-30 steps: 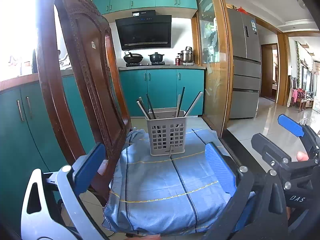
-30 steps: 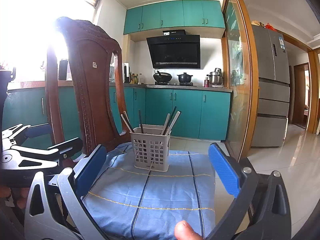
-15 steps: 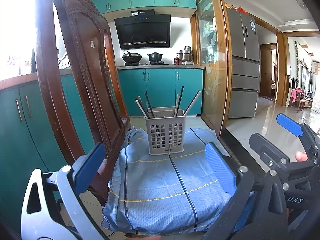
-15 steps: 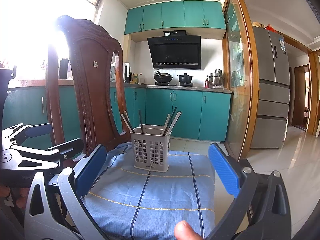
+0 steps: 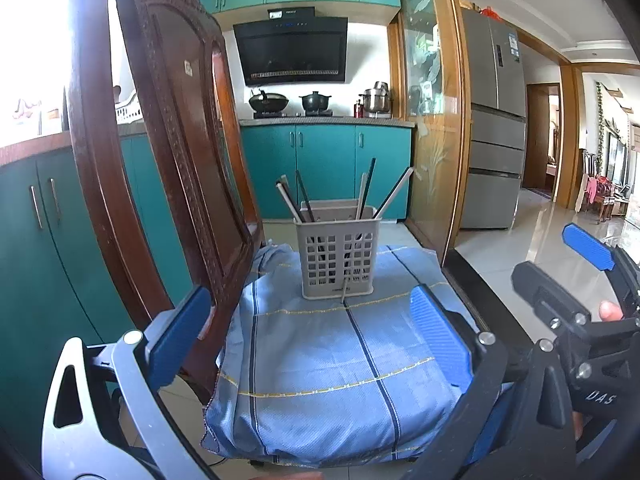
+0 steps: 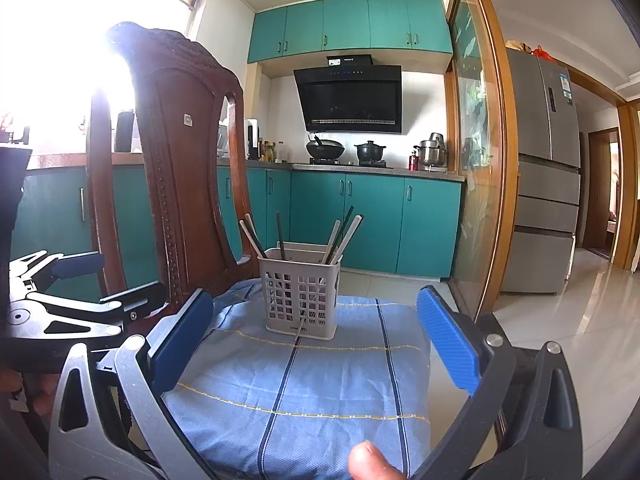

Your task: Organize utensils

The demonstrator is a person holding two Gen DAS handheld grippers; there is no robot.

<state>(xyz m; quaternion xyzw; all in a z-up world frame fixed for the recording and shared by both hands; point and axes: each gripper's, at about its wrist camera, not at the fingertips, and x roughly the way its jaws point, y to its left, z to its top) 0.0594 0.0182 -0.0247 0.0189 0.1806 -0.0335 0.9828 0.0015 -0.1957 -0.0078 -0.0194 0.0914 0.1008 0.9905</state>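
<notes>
Several chopsticks (image 5: 366,190) upright in grey basket (image 5: 338,258).

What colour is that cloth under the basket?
Light blue cloth with dark blue and yellow stripes, clearest in the right wrist view.

Both wrist views forward, sharing basket (image 5: 338,258)

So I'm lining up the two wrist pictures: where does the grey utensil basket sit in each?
Left wrist view: grey utensil basket at centre, on the blue cloth.
Right wrist view: basket just left of centre, on the same cloth.
Shared landmark: the black range hood above and behind it.
</notes>
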